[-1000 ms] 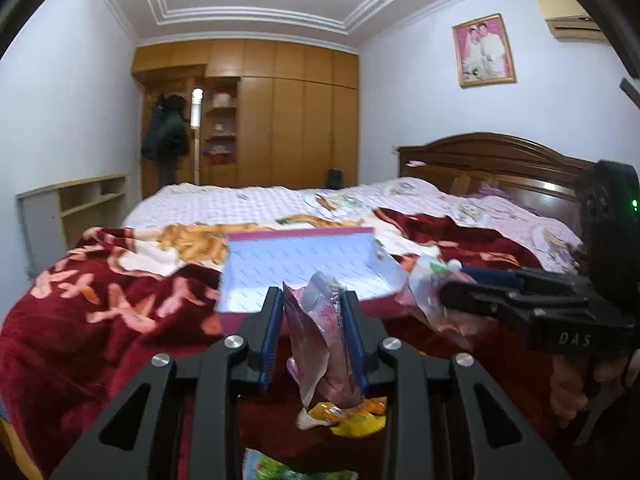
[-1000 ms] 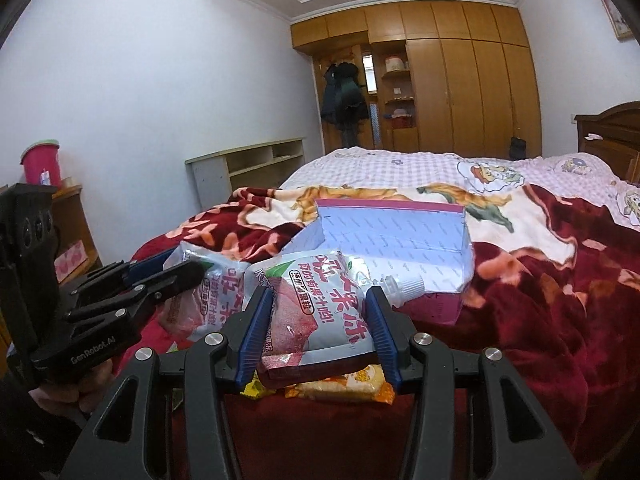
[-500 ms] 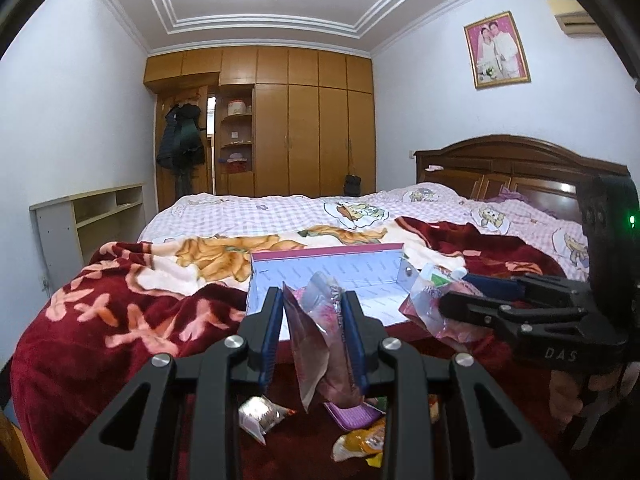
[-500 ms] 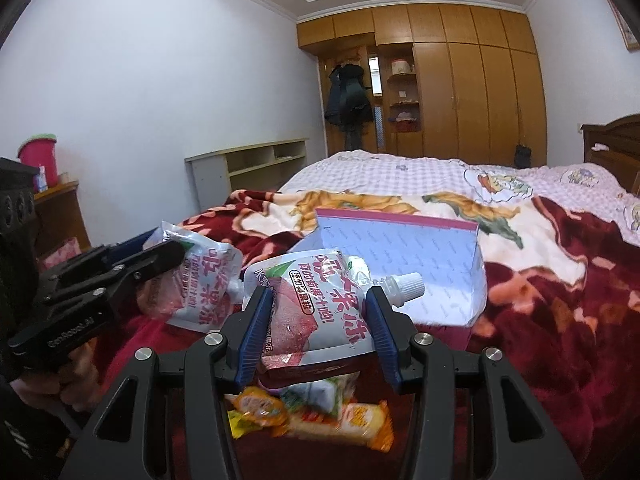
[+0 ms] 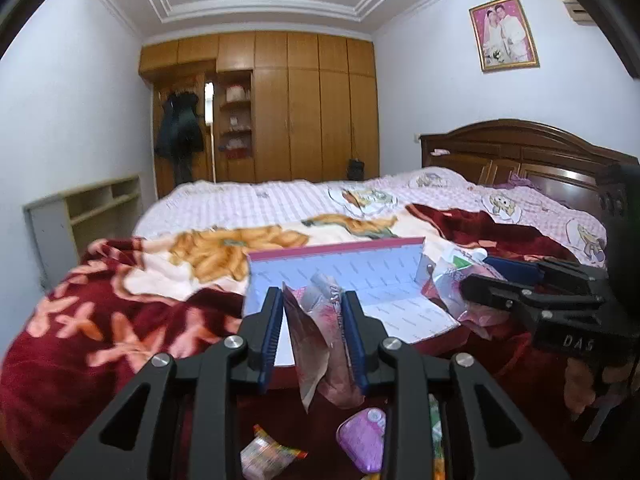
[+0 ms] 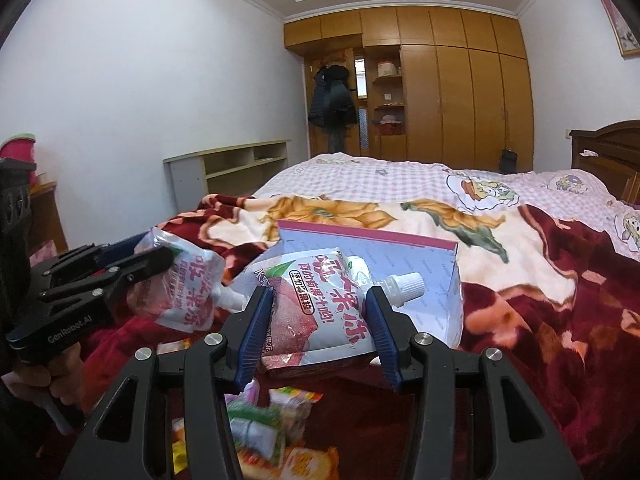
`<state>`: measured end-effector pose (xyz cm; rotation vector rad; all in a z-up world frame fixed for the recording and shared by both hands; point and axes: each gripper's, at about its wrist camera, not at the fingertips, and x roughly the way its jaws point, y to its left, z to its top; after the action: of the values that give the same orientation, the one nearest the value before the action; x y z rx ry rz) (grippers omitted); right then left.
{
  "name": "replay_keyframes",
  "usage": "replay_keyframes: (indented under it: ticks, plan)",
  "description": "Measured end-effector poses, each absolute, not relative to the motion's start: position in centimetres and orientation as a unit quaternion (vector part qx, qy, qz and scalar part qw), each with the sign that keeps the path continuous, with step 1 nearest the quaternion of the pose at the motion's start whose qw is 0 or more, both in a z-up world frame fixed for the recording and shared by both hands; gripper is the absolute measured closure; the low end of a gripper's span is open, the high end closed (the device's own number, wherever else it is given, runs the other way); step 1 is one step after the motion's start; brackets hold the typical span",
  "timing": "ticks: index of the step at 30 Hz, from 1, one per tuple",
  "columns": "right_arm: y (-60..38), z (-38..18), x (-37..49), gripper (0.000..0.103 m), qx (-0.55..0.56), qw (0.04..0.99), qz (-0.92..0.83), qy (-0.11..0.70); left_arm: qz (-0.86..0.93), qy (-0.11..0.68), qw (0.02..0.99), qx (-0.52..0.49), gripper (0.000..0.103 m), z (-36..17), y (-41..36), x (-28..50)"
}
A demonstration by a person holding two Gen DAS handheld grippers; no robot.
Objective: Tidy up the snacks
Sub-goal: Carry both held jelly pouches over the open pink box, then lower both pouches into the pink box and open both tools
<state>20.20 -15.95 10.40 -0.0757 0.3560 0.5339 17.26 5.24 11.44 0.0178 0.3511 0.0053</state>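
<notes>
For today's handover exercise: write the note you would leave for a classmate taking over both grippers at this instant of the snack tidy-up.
Left gripper: shut on a pink jelly pouch, pinched edge-on, off the blanket.
Right gripper: shut on a second jelly pouch, held flat, white spout cap to the right.
Box: pale blue with a pink rim, open, on the red floral blanket, just ahead of both pouches; nothing visible inside it.
Done: both pouches picked up.
Left: neither pouch is in the box yet. Loose snack packets lie on the blanket below the grippers; a purple one among them.
</notes>
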Motion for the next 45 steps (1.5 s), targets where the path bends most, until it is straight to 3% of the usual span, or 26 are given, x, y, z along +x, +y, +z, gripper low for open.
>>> replay_keyframes:
  ticks: [9, 15, 19, 37, 45]
  plan:
    - [-15.2, 7.8, 24.6, 0.053, -0.026, 0.944, 0.242, 0.224, 0.000, 0.191, 0.981, -0.041, 0.072, 10.6, 7.5, 21.8]
    - [-15.1, 6.8, 26.4, 0.053, -0.020, 0.940, 0.236, 0.246, -0.050, 0.267, 0.956, -0.109, 0.072, 8.3, 10.4, 26.0]
    - [-15.0, 5.9, 27.3, 0.053, -0.016, 0.936, 0.234, 0.264, -0.062, 0.270, 0.952, -0.133, 0.071, 7.7, 11.2, 26.6]
    - [-13.4, 3.6, 29.6, 0.059, -0.026, 0.924, 0.233, 0.303, -0.048, 0.263, 0.960, -0.081, 0.069, 5.8, 9.5, 27.2]
    - [-14.0, 3.2, 30.2, 0.053, -0.010, 0.921, 0.231, 0.313, 0.008, 0.357, 0.932, -0.068, 0.064, 2.4, 9.5, 29.9]
